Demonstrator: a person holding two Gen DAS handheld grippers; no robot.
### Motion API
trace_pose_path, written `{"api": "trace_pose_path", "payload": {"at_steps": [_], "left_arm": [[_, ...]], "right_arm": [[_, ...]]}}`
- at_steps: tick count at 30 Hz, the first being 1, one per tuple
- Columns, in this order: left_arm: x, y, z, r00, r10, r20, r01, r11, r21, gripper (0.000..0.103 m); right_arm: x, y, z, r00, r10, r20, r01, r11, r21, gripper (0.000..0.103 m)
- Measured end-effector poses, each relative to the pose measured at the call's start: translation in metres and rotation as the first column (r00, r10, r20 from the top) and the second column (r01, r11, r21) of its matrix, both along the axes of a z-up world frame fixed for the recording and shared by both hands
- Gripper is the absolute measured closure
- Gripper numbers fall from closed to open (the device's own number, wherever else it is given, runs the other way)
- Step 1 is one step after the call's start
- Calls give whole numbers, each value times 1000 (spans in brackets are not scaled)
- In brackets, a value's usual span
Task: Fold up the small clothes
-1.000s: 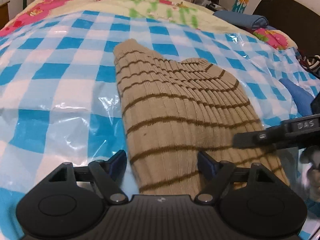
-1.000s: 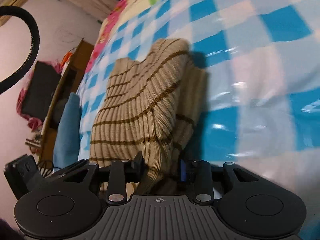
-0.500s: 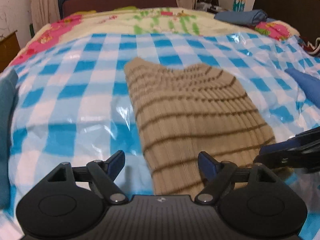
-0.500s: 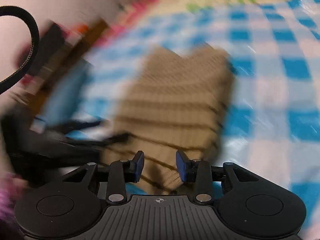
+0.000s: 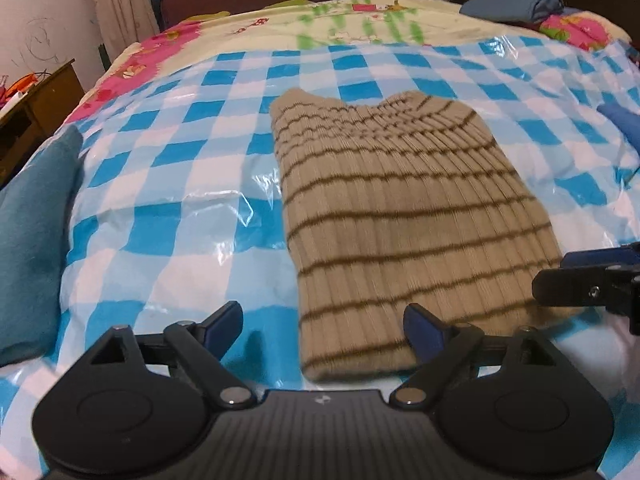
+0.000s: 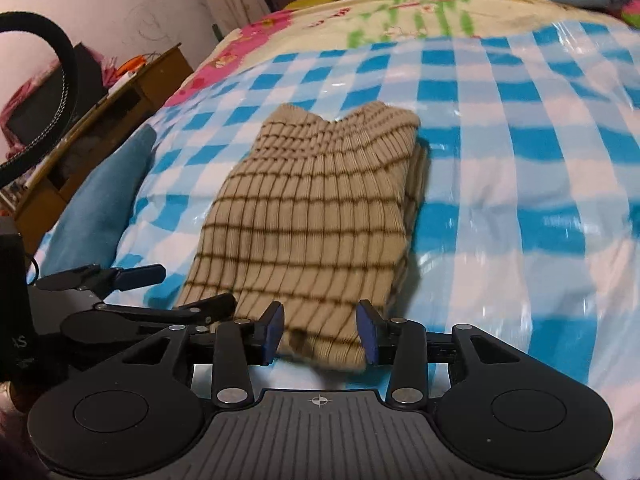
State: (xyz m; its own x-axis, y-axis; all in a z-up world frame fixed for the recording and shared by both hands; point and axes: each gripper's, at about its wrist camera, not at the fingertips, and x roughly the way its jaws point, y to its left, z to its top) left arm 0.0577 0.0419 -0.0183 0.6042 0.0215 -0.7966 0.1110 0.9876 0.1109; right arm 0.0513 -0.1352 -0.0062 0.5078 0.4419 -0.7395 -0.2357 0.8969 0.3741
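A folded beige ribbed garment with thin brown stripes [image 5: 400,208] lies flat on the blue-and-white checked plastic sheet [image 5: 168,184] on the bed. It also shows in the right wrist view [image 6: 316,216]. My left gripper [image 5: 324,326] is open and empty, just short of the garment's near left corner. My right gripper [image 6: 320,330] is open, its pads on either side of the garment's near edge without clamping it. The right gripper's fingers [image 5: 580,284] show at the right edge of the left wrist view.
A teal folded cloth [image 5: 32,240] lies at the sheet's left edge. A blue cloth [image 5: 624,120] lies at the right. A floral bedspread [image 5: 360,20] and folded clothes [image 5: 516,6] are at the far end. A wooden desk [image 6: 104,128] stands left of the bed.
My right gripper let go of the garment's fold and opened, and the fold now lies flat. Both grippers pulled back toward the near edge.
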Motion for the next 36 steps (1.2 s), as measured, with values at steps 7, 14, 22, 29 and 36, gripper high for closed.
{"api": "trace_pose_path", "payload": {"at_steps": [7, 14, 22, 29, 36], "left_arm": [[-13, -16, 0, 1000, 5, -20, -5, 1000, 21, 10], [-22, -19, -7, 998, 12, -57, -15, 999, -48, 8], [-25, -23, -6, 998, 4, -61, -6, 999, -48, 8], [-28, -22, -6, 998, 15, -56, -18, 998, -52, 8], [-28, -21, -6, 998, 23, -59, -27, 998, -58, 8]], "right_arm": [[-23, 0, -7, 1000, -22, -5, 21, 999, -29, 57], [-28, -8, -13, 998, -60, -22, 59, 998, -28, 57], [-32, -1, -16, 998, -52, -19, 50, 997, -57, 56], [-33, -2, -15, 997, -69, -22, 68, 996, -54, 53], [-34, -1, -15, 997, -76, -26, 74, 996, -54, 53]]}}
